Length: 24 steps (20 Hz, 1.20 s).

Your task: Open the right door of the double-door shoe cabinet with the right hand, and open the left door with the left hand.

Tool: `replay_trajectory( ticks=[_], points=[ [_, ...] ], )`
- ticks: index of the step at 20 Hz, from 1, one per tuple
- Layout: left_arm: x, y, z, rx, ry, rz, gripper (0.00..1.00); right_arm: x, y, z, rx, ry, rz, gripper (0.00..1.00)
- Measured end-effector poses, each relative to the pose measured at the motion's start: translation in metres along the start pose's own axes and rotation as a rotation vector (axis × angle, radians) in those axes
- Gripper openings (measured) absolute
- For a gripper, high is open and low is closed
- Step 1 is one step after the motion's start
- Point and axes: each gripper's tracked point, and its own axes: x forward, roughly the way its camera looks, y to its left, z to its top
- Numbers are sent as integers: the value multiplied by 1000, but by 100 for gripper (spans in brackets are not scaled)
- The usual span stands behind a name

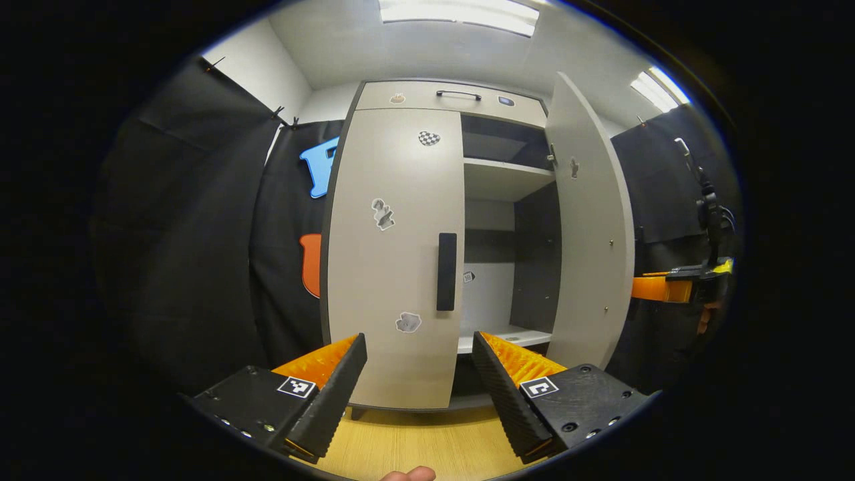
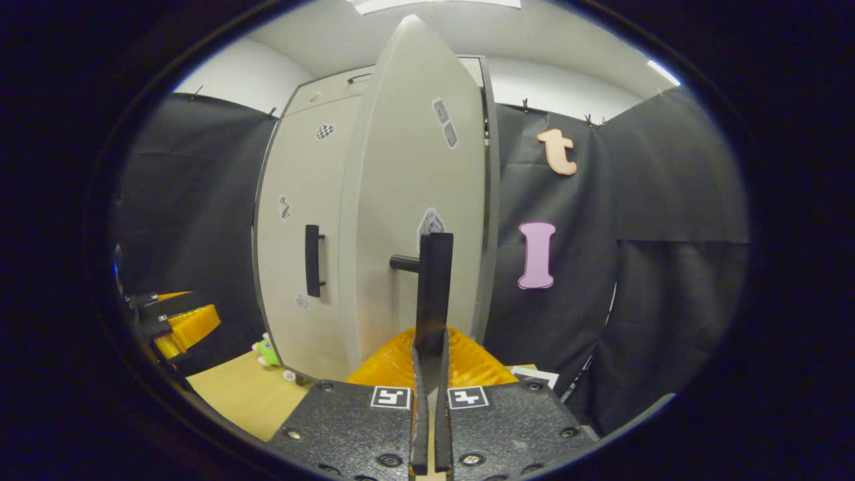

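The grey shoe cabinet (image 1: pixel 454 97) stands ahead with its left door (image 1: pixel 394 267) closed; a black vertical handle (image 1: pixel 446 270) sits on that door's right edge. My left gripper (image 1: pixel 419 374) hangs open a short way before this handle, nothing between its fingers. The right door (image 1: pixel 591 227) is swung out, baring shelves (image 1: pixel 504 170). In the right gripper view the right door (image 2: pixel 401 200) shows nearly edge-on, and my right gripper (image 2: pixel 431 351) is shut on its black handle (image 2: pixel 434 280). The left door's handle (image 2: pixel 312 260) shows further left.
The cabinet stands on a light wooden floor (image 1: pixel 414 444). A small green toy (image 2: pixel 267 352) lies by the cabinet's foot. Black cloth walls close in both sides. The right gripper (image 1: pixel 674 287) shows orange past the open door; the left gripper (image 2: pixel 180 321) shows at the left.
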Motion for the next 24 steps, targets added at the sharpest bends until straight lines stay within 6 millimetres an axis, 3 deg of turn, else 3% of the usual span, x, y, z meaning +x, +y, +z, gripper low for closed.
replay_trajectory(
  ticks=[13, 20, 22, 24],
  points=[
    [4, -15, -7, -19, 29, -34, 95, -3, -65, -2, 38, -27, -128, 4],
    [5, -15, -5, -9, 27, -32, 95, -3, -72, -3, 32, -45, -126, 4],
    [7, -14, -5, -9, 23, -32, 95, -14, -74, -11, 33, -23, -146, 4],
    [9, -15, -6, -11, 24, -33, 95, -38, -70, -21, 53, -15, -169, 4]
  ],
)
